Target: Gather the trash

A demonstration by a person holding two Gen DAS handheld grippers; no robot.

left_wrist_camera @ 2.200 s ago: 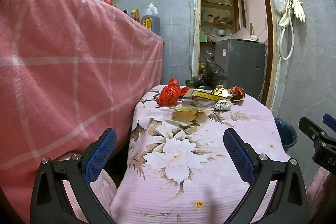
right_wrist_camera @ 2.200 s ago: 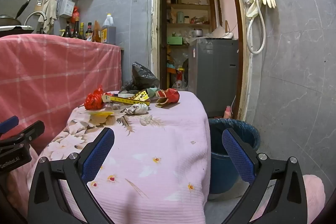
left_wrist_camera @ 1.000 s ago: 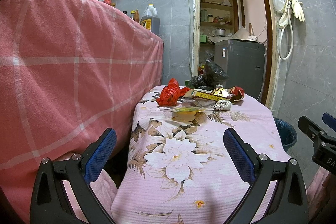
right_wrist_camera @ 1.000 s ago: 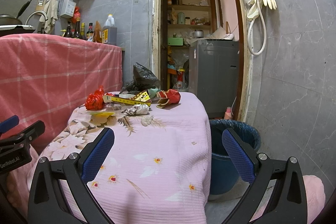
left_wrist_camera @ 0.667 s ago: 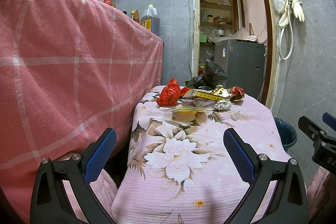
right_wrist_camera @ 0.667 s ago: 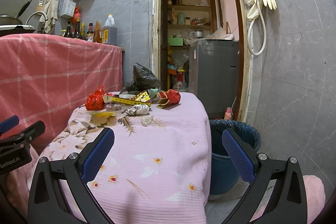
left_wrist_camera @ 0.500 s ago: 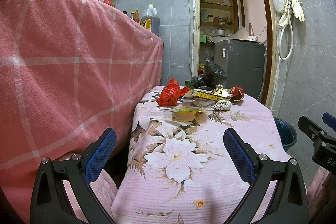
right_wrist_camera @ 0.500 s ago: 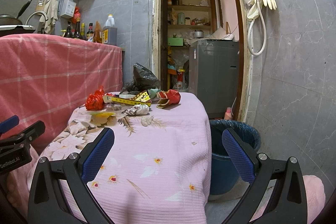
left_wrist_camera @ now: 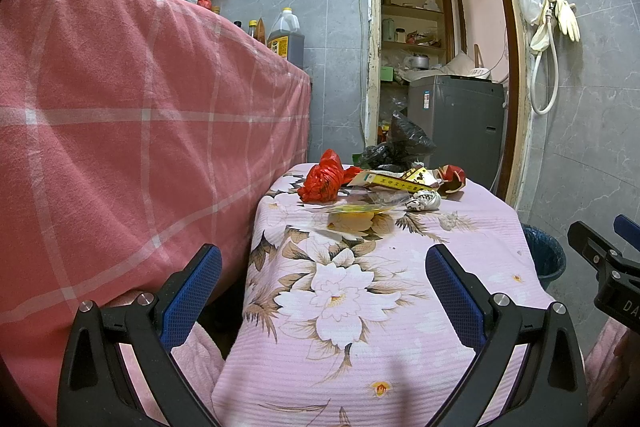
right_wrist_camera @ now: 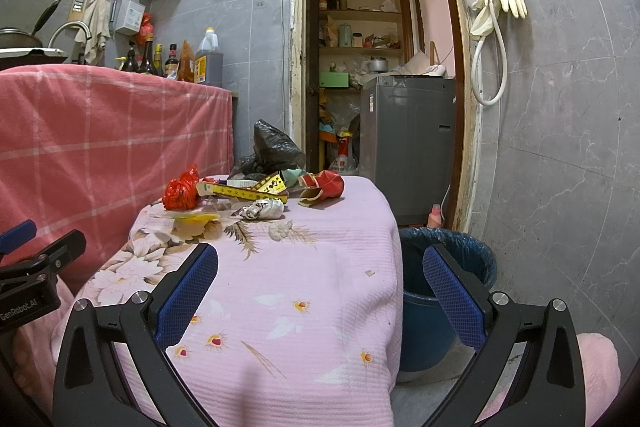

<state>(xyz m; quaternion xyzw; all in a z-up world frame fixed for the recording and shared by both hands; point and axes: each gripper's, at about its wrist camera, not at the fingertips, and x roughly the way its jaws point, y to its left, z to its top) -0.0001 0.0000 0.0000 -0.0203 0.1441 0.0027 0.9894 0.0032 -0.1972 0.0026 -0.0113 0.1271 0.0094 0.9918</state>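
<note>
Nothing collected yet: all the trash was on the surface, both tools wide and empty.

The left tool [left_wrist_camera: 324,271] and right tool [right_wrist_camera: 320,269] hung at the near edge of the floral-covered surface [right_wrist_camera: 320,287], jaws spread wide, gripping nothing. Well beyond them, at the far end, lay the pile: a red plastic bag [right_wrist_camera: 181,191], a yellow carton [right_wrist_camera: 244,190], a crumpled paper wad [right_wrist_camera: 262,209], a torn red cup [right_wrist_camera: 324,186], a black bag [right_wrist_camera: 276,147] behind. The blue bin [right_wrist_camera: 448,267] stood on the floor just beside the surface; I couldn't tell whether it held anything. By my reckoning, every piece was left to do.
</note>
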